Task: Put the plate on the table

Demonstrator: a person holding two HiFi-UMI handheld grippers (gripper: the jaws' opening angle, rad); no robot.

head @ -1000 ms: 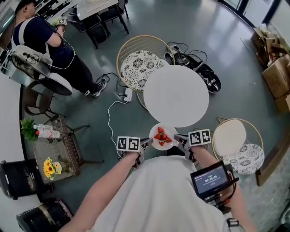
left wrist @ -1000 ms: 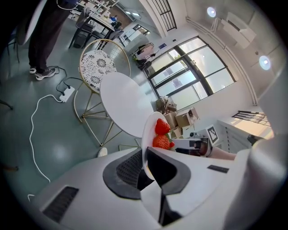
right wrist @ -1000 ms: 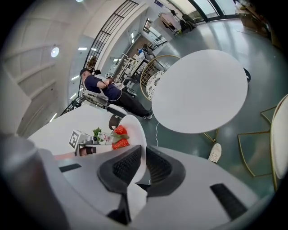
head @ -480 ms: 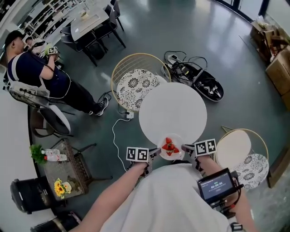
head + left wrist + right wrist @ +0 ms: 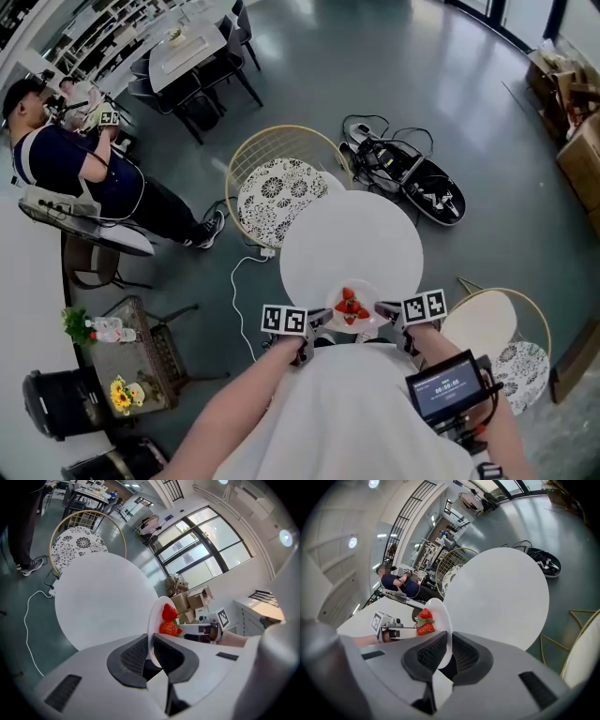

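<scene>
At the near edge of the round white tabletop (image 5: 352, 239), a small white plate (image 5: 356, 325) is held between the two tongs. No view settles whether its underside touches the tabletop or hovers just over it. From the head view the person's own torso and forearms cover everything nearer than the plate, and the tips of both tongs are lost under its rim.

The left tongs (image 5: 151, 645) are clenched on the rim at the plate's left side, with the thin edge pinched between the dark ribbed pads (image 5: 133, 656). The right tongs (image 5: 449, 649) are clamped the same way on the opposite rim. Both gripper views show the plate almost edge-on, as a narrow sliver, so its face is hard to read there.

Plain white and shallow, the plate carries a few red strawberries (image 5: 350, 303) with green leaves, bunched near its middle; their exact count is hard to make out.

Beyond the tabletop's far-left edge stands a gold-rimmed chair (image 5: 281, 183) with a black-and-white patterned cushion, partly covered by the tabletop. A white cable (image 5: 246, 281) trails on the floor left of the tabletop.
</scene>
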